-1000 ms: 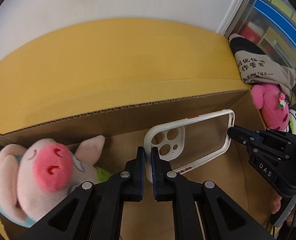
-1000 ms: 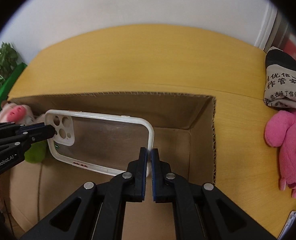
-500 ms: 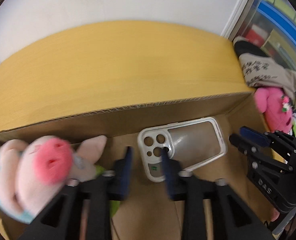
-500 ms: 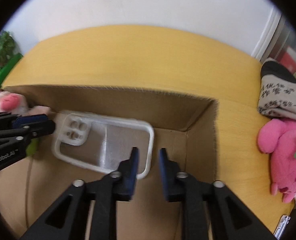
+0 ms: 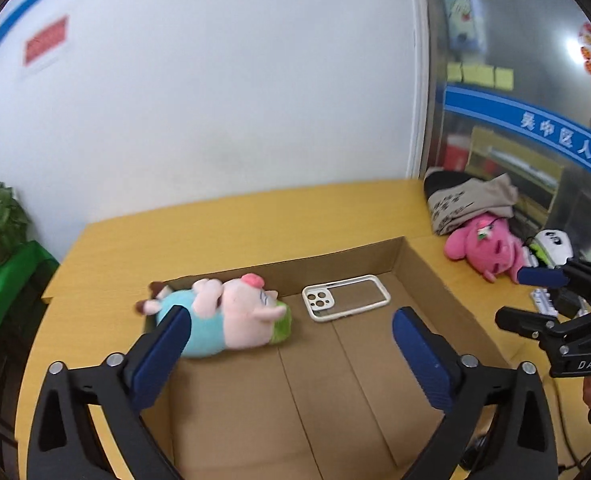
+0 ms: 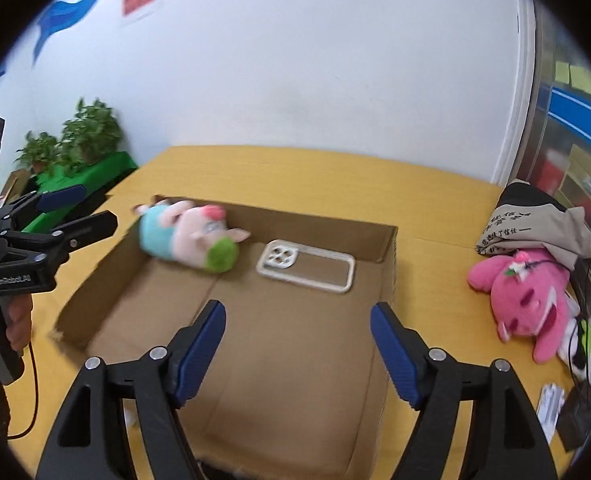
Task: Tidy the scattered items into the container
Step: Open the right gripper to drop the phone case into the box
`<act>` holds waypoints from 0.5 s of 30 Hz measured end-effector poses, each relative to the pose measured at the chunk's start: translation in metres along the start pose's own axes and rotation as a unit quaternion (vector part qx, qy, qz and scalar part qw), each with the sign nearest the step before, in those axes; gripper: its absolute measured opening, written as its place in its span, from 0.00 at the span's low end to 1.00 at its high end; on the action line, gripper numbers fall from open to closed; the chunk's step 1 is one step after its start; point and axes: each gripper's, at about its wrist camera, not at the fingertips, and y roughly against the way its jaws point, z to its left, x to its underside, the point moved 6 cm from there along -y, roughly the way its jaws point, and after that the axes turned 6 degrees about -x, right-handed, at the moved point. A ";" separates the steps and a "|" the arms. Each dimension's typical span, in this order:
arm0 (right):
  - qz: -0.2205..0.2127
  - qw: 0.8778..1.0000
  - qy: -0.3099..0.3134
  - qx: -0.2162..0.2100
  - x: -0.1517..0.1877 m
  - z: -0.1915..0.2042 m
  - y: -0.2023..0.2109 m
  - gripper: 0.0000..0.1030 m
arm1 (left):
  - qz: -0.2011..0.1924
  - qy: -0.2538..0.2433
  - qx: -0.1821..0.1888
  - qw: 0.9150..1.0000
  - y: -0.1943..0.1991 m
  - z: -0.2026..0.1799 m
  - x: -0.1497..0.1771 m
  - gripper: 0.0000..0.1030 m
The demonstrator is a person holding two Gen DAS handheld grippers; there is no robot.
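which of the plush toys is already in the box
The pale pink pig plush in the light blue outfit, lying on its side inside the cardboard box beside the phone case. The bright pink plush lies on the table, outside the box.

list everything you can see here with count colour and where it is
cardboard box: 1, brown, open on the table
pig plush: 1, pink and light blue, inside box, left end
phone case: 1, white and clear, flat on box floor beside the pig
pink plush: 1, pink, on table right of box
cloth bag: 1, beige and black, behind pink plush
table: 1, yellow wood
plants: green, far left
left gripper: black, blue pads, open, empty
right gripper: same, open, empty
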 end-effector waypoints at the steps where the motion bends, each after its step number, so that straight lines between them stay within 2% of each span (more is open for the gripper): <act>1: -0.006 1.000 0.004 0.002 0.008 0.006 0.009 0.73 | -0.005 0.005 -0.004 1.000 0.015 0.001 0.008 1.00; 8: -0.015 1.000 0.004 -0.005 0.047 0.041 0.047 0.73 | -0.008 0.018 -0.033 0.999 0.064 -0.008 0.051 1.00; 15: 0.003 1.000 -0.013 -0.013 0.077 0.058 0.040 0.73 | 0.006 0.024 -0.045 0.999 0.083 -0.012 0.086 1.00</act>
